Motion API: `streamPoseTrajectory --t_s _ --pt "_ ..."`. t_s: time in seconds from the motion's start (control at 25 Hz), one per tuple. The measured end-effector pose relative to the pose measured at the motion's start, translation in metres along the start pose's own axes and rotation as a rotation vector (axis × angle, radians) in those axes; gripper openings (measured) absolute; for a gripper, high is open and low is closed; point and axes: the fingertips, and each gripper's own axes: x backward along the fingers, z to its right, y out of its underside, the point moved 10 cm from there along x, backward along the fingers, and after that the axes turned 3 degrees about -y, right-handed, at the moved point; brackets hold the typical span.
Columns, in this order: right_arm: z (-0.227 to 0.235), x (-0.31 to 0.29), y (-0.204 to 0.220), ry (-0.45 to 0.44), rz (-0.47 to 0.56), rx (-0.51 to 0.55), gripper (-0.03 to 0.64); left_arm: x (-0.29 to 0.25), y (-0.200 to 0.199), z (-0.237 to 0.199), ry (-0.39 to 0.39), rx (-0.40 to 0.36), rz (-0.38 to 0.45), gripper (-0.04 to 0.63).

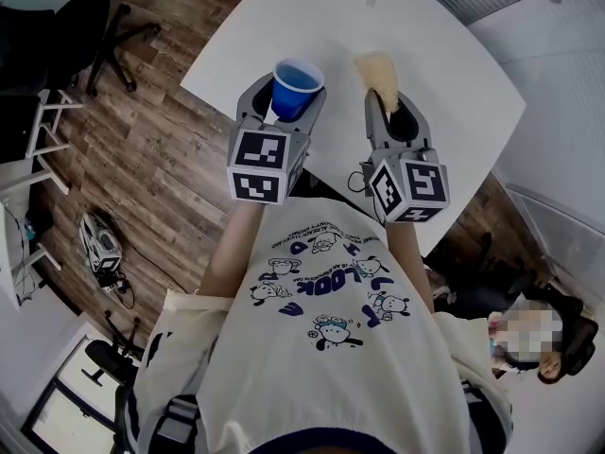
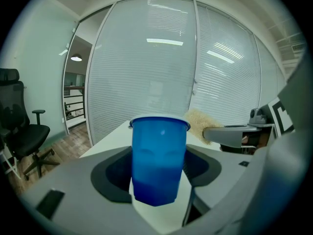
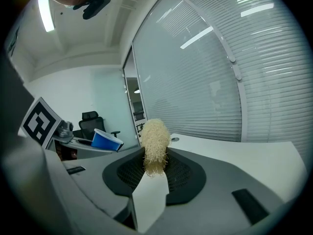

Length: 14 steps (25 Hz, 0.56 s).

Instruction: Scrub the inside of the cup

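Head view: the left gripper (image 1: 288, 100) pinches a blue plastic cup (image 1: 297, 83) upright, mouth up, above the white table (image 1: 454, 93). The right gripper (image 1: 390, 104) is clamped on a pale, probably loofah, scrubber (image 1: 377, 70) just right of the cup and apart from it. Holding the cup steady, lower the scrubber past the rim and twist it against the wall.

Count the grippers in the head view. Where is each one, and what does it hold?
2. The left gripper, at the table's near edge, is shut on the cup. The right gripper, beside it, is shut on the scrubber. None looks hidden.
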Motion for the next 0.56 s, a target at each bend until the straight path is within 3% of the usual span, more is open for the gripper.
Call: streamPoseTrajectory --t_s 0.56 --pt "0.0014 -0.0008 0.006 -0.002 -0.008 -0.009 0.098 -0.0022 0.0017 0.0036 0.004 -0.023 -0.009 0.324"
